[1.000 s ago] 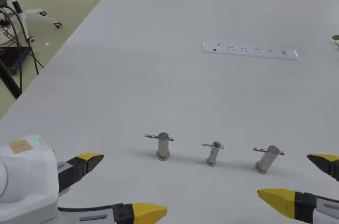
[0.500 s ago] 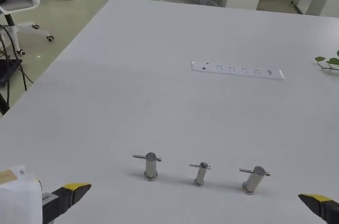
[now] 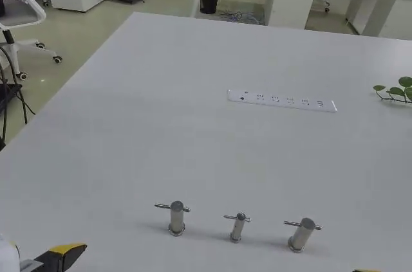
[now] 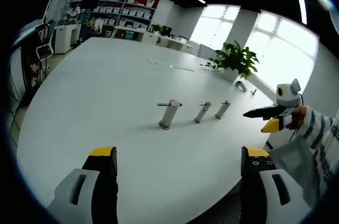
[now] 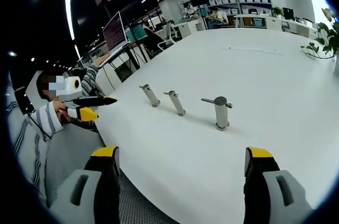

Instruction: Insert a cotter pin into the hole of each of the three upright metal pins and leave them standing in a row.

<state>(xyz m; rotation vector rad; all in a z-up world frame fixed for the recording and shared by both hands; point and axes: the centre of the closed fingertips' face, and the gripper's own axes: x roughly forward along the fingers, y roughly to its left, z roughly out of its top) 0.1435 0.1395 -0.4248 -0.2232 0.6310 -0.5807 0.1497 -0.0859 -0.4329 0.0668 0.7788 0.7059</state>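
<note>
Status check, left to right along the near edge of the worktop (image 3: pixel 193 124).

Left gripper (image 4: pixel 179 152): jaws spread wide with nothing between them. It is held at the near edge, well apart from the row.

Left metal pin (image 3: pixel 176 218): upright. A cotter pin (image 3: pixel 164 206) sits crosswise through its top, with the longer end pointing left.

Middle metal pin (image 3: pixel 237 228): slimmer and upright. A cotter pin (image 3: pixel 228 218) sits crosswise at its top.

Right metal pin (image 3: pixel 300 235): a cotter pin (image 3: pixel 290 224) sits crosswise at its top. It looks slightly tilted in the head view but straight in the right gripper view. We judge the tilt to be a lens effect.

Right gripper (image 5: pixel 182 153): jaws spread wide and empty. It is off the near edge, well apart from the row.

Progress: all three pins stand in one row near the near edge, each carrying its cross-piece. We judge the insertions done. The pictures are too small to tell whether each cotter pin passes fully through its hole. At most, a seating check is left.

Surroundings: an office chair (image 3: pixel 16 2) stands on the floor beyond the left edge. A white power strip (image 3: pixel 281 100) lies toward the far side of the worktop, well apart from the row. A green plant sprig (image 3: pixel 394 90) shows at the right edge. We see nothing between either gripper and the row.
</note>
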